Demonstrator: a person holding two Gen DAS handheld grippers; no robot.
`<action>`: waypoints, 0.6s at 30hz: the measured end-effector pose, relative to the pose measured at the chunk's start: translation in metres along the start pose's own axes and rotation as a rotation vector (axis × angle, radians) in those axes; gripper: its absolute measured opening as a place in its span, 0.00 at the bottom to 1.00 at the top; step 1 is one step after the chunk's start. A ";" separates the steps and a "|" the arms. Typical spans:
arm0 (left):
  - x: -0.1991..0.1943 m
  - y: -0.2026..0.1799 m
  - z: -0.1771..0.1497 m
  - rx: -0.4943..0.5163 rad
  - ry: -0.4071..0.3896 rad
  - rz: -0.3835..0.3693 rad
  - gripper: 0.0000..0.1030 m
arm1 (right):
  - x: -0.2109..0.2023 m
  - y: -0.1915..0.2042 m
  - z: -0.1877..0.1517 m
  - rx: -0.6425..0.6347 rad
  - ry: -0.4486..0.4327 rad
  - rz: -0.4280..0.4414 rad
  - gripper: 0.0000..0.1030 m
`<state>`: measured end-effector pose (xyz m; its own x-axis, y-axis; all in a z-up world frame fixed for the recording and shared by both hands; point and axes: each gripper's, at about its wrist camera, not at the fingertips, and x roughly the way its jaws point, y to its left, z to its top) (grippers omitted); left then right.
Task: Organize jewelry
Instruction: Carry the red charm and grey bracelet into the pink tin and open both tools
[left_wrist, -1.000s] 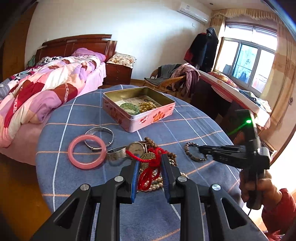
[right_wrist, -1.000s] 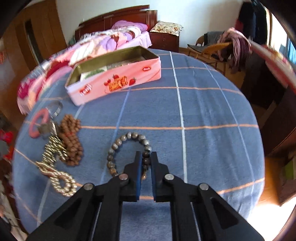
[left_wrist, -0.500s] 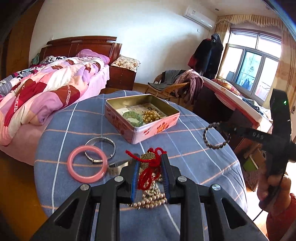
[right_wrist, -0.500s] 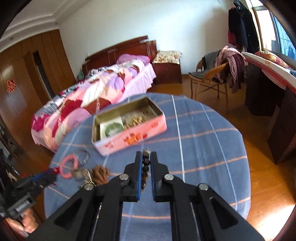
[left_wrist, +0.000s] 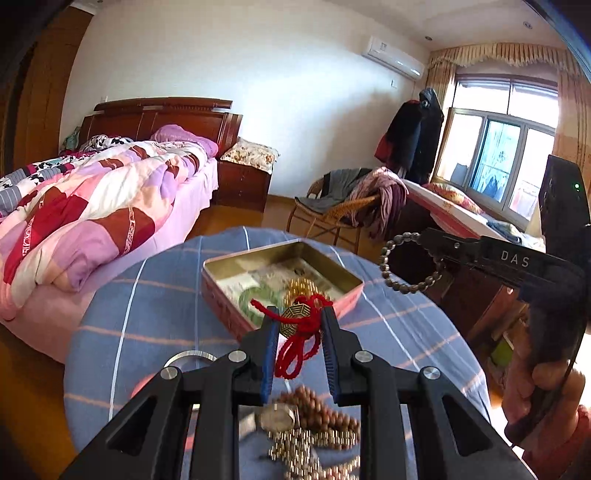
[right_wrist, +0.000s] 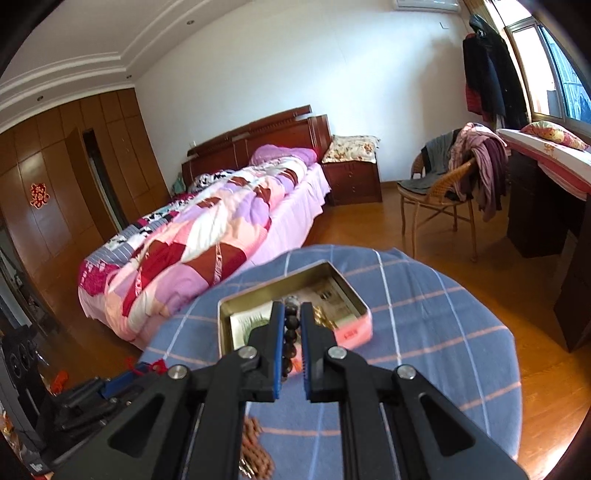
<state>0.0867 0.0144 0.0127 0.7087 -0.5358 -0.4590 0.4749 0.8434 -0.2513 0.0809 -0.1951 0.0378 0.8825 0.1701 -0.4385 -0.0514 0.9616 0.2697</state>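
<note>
My left gripper (left_wrist: 299, 321) is shut on a red cord charm with a brass pendant (left_wrist: 293, 314), lifted above the blue checked tablecloth (left_wrist: 147, 314). Just beyond it stands the open pink tin (left_wrist: 236, 314), holding a green bangle (left_wrist: 255, 297) and gold beads (left_wrist: 306, 286). In the right wrist view my right gripper (right_wrist: 291, 314) is shut on a dark bead bracelet (right_wrist: 290, 332) that hangs in front of the pink tin (right_wrist: 351, 334). The same dark bead bracelet (left_wrist: 391, 267) dangles from the right gripper at the right of the left wrist view.
Under the left gripper lie a watch (left_wrist: 279, 419), brown wooden beads (left_wrist: 321, 413), a gold chain (left_wrist: 295, 454) and a silver bangle (left_wrist: 190, 356). A bed (right_wrist: 221, 236) stands beyond the table, a wicker chair with clothes (right_wrist: 443, 188) and a desk to the right.
Both grippers have risen off the table with their pieces and come closer to the tin. The bead bracelet now hangs free in the air instead of lying on the cloth.
</note>
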 end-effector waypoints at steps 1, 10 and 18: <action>0.003 0.000 0.002 0.001 -0.004 0.004 0.22 | 0.004 0.001 0.002 0.000 -0.005 0.003 0.11; 0.058 0.007 0.027 -0.004 -0.024 0.077 0.22 | 0.058 -0.007 0.014 0.063 -0.002 0.022 0.11; 0.117 0.017 0.033 -0.020 0.043 0.160 0.22 | 0.117 -0.028 0.007 0.152 0.054 0.026 0.11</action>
<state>0.1953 -0.0352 -0.0173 0.7514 -0.3925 -0.5303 0.3470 0.9188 -0.1885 0.1884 -0.2039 -0.0153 0.8551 0.2095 -0.4743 0.0014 0.9138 0.4061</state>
